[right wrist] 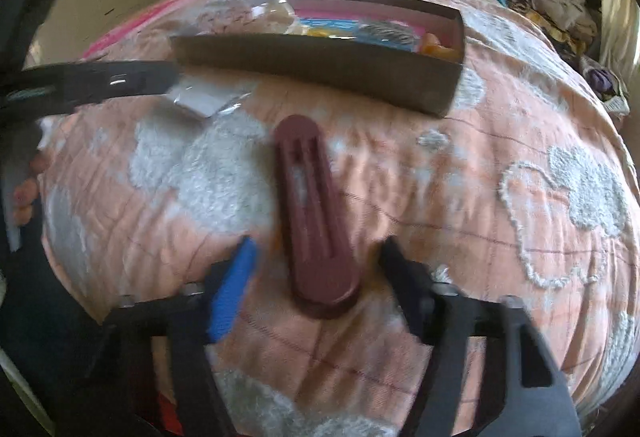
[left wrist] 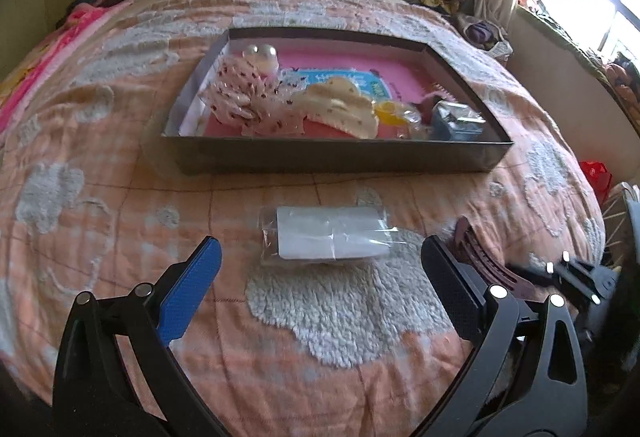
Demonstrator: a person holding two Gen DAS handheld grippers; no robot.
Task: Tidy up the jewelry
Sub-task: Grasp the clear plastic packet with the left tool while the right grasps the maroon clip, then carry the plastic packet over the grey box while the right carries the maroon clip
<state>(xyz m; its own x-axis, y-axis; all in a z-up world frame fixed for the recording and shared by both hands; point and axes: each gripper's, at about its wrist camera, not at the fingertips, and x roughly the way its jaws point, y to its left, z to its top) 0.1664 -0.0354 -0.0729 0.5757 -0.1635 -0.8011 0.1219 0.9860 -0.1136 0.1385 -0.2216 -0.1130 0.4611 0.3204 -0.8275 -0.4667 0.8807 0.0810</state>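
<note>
1. At the left, the left gripper point(left wrist: 320, 269) hangs over the peach quilted bedspread with white fleecy patches point(left wrist: 340, 309), jaws spread wide and holding nothing; its blue pad and its black pad sit well apart on either side of a small clear plastic packet with a white card inside point(left wrist: 326, 235), which lies loose on the bedspread just ahead of them.

2. Behind the packet, the shallow dark cardboard box with a pink lining point(left wrist: 340, 155) already holds several accessories: a frilly spotted fabric piece point(left wrist: 244, 97), a cream claw clip point(left wrist: 340, 105), a yellow item and a small silvery box point(left wrist: 458, 121). That part of the sorting looks done.

3. To the right, the long maroon plastic hair clip point(right wrist: 314, 221) lies flat on the bedspread, outside the box. The right gripper point(right wrist: 316, 269) straddles its near end; the jaws stand a little apart from it on both sides, with bedspread showing between, so it is not gripped yet.

4. Judging by this, two pieces remain outside: the packet and the maroon clip. Both still need lifting into the box.
</note>
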